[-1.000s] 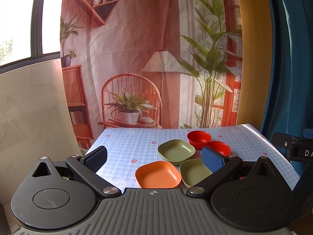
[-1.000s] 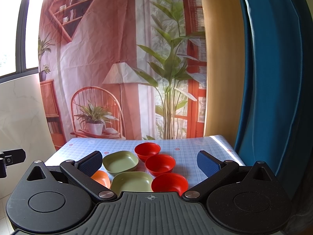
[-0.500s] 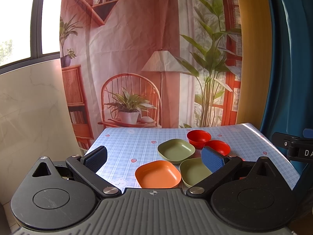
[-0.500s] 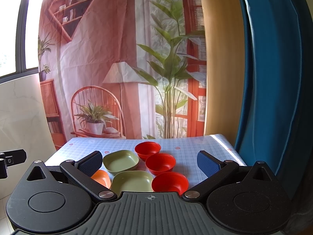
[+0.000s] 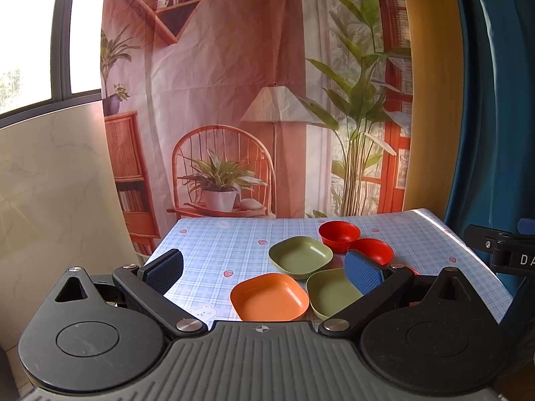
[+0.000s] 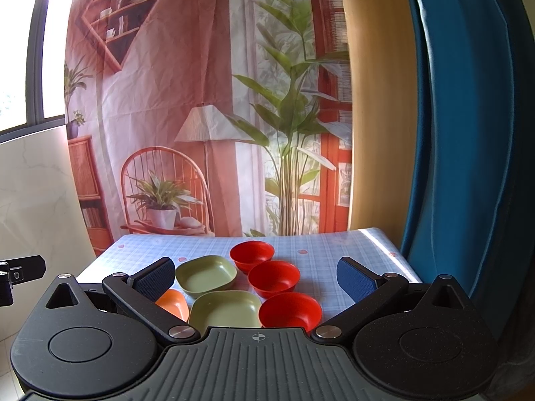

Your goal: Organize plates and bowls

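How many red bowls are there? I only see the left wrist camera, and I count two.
Observer: Three. The right wrist view shows a near red bowl that is mostly hidden in yours.
Operator: Is anything in it?
Observer: No, it is empty, like the middle bowl and far bowl.
Operator: Is the right gripper open?
Observer: Yes, the right gripper is open and holds nothing.

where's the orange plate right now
The square orange plastic plate sits on the checked tablecloth at the near left of the group, beside the nearer green square plate, in front of the farther one.
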Demonstrator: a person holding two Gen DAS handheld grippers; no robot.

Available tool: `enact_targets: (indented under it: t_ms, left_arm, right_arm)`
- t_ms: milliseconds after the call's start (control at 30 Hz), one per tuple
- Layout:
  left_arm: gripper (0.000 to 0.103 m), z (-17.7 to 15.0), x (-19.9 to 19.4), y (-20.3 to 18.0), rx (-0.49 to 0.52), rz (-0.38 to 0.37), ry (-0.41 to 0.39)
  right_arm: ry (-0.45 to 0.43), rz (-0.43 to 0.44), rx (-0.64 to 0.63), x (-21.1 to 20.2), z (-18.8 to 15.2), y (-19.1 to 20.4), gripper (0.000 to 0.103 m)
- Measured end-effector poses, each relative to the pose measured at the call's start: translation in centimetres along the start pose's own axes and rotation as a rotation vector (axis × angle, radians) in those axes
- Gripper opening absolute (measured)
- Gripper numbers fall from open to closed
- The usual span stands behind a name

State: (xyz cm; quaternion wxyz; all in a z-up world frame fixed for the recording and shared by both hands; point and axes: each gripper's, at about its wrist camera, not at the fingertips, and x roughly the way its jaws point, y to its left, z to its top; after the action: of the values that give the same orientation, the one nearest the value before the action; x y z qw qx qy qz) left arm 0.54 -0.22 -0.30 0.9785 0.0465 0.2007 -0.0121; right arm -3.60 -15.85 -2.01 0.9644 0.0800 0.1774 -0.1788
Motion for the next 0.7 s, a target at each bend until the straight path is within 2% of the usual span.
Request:
enact_targets:
  t_ms: [300, 467, 600, 700]
  left_arm:
    - [0.103, 0.0, 0.4, 0.1, -0.002, -0.02, 0.02]
    - [0.103, 0.3, 1.3, -0.1, 0.037, -0.036, 0.006]
    - [0.103, 0.5, 3.2, 0.1, 0.061, -0.025, -0.008]
    - [0.103, 0.6, 5.7, 0.6, 0.057, 0.002, 0.008]
  right_arm:
    - [-0.005, 0.005, -0.002, -0.2, -0.3, -0.3, 0.103]
    - [-0.023, 0.026, -0.02, 2.0, -0.3, -0.6, 0.103]
    - [0.003, 0.085, -0.037, 4.5, 0.1, -0.4, 0.103]
    - [-0.051, 0.136, -0.05, 6.4, 0.0, -0.7, 0.103]
